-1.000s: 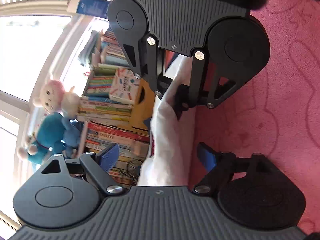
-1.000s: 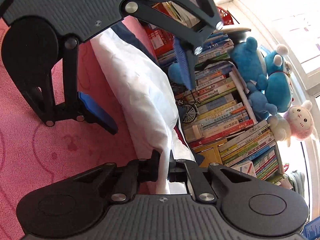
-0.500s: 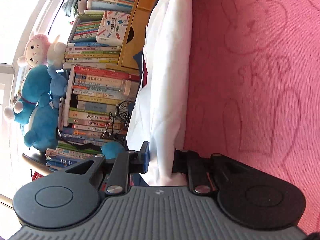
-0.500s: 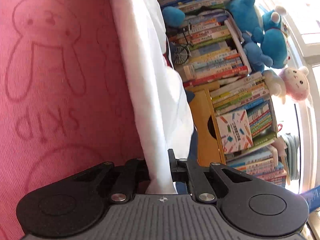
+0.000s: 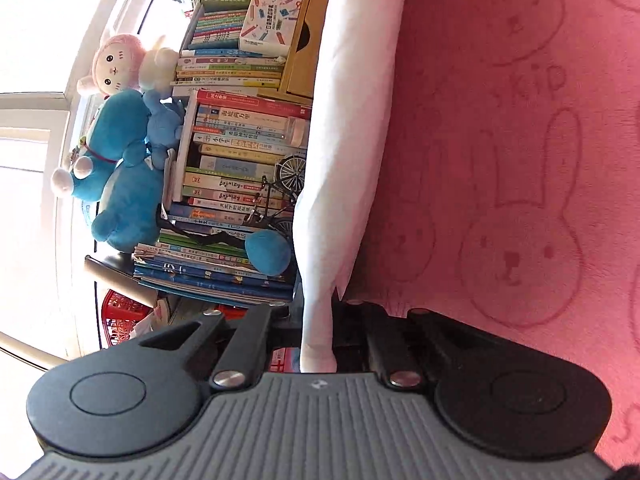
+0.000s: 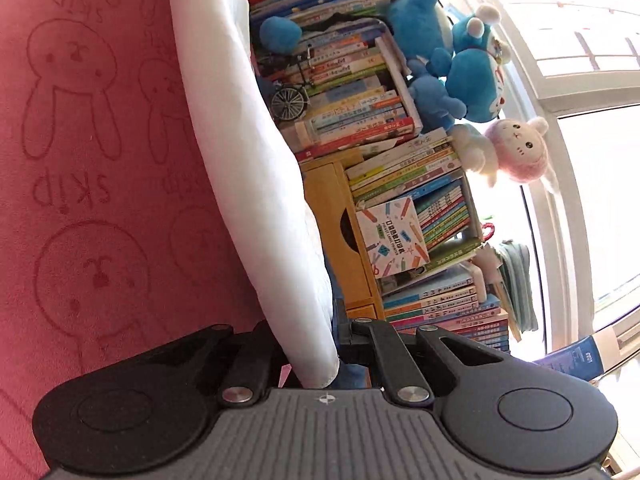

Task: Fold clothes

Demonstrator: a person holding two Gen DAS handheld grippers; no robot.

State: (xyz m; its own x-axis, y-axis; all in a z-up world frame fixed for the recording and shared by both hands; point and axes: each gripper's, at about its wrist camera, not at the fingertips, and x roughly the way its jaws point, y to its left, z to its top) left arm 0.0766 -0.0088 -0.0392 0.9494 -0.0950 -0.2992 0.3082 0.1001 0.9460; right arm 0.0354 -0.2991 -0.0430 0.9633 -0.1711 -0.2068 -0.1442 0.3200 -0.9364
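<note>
Both your left claw (image 5: 318,336) and right claw (image 6: 316,354) are pinching the white garment (image 5: 352,120), stretched above the pink blanket (image 5: 500,160). Keep the edge taut and level, then lay it flat across the blanket.

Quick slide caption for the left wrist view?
Left gripper shut on white garment, pink blanket beside it.

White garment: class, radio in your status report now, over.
Left gripper, right gripper: jaws shut on white garment. Garment lifted over pink blanket. Nothing in the way.
</note>
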